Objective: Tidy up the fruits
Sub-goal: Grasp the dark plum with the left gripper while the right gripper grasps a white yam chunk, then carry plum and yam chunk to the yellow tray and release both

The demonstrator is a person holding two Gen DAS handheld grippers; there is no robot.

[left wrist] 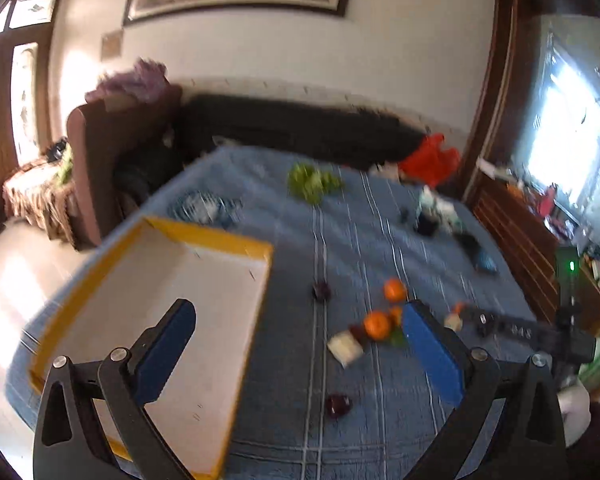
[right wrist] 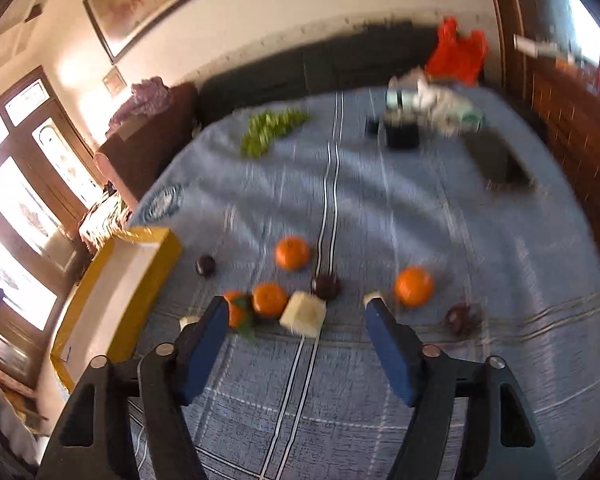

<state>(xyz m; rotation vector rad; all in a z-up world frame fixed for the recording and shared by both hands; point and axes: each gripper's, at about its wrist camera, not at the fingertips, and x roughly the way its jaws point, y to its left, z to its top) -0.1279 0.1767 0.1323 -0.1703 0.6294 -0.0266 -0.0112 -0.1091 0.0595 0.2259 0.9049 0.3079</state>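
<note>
Several oranges [right wrist: 293,254] lie on the blue cloth, with dark purple fruits [right wrist: 326,287] and a pale cut fruit piece [right wrist: 303,313] among them. A green grape bunch [right wrist: 269,130] lies farther back. A yellow tray [left wrist: 236,240] with a white bottom sits at the left; it also shows in the right wrist view [right wrist: 168,240]. My left gripper [left wrist: 300,312] is open and empty, partly over the tray, with oranges [left wrist: 377,324] just ahead. My right gripper [right wrist: 296,308] is open and empty just short of the fruit cluster. Both views are blurred.
A blue striped cloth [right wrist: 380,216] covers the table. A dark box [right wrist: 496,156], a black cup [right wrist: 402,132] and white clutter stand at the back right. A red bag [right wrist: 458,54] and a dark sofa [left wrist: 300,128] lie behind. Wooden shelves [left wrist: 512,232] stand at the right.
</note>
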